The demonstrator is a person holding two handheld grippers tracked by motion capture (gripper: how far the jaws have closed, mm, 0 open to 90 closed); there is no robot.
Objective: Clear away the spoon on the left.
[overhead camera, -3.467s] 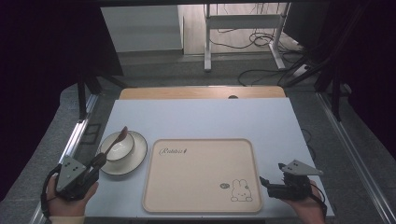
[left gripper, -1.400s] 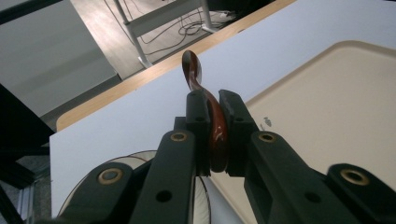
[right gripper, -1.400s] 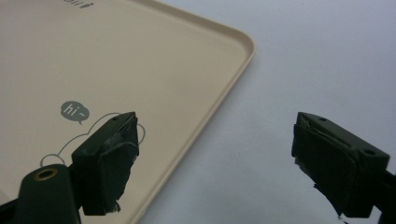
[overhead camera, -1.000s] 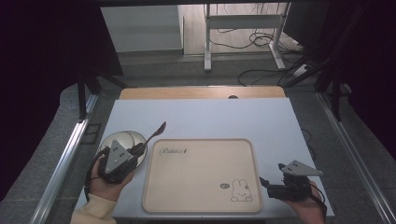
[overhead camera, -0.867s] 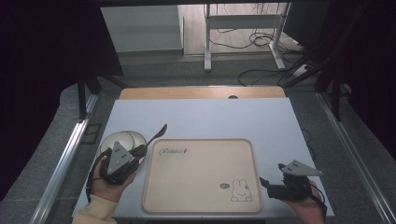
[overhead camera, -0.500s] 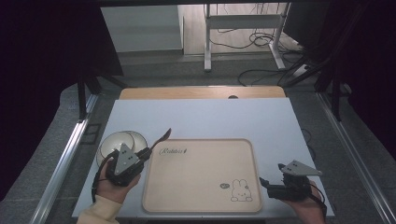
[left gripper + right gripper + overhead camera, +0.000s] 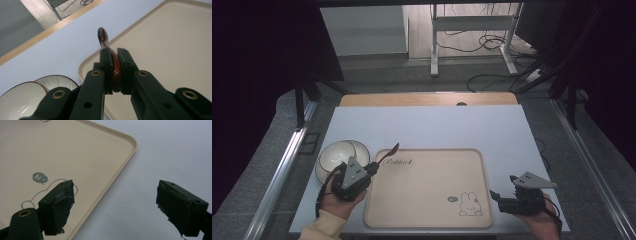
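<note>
Over the tray's (image 7: 427,192) near-left corner, my left gripper (image 7: 114,66) pinches a spoon (image 7: 103,40) mid-handle; thin glossy grip could pivot. Right gripper (image 7: 125,202) gapes, idle.

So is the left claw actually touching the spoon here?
Touching. The left gripper view shows the left claw with both jaws pressed against the dark red spoon handle, no gap on either side.

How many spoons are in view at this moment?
1. The dark brown spoon is clamped in the left gripper, its bowl end raised over the tray's near-left corner, beside the bowl and saucer.
</note>
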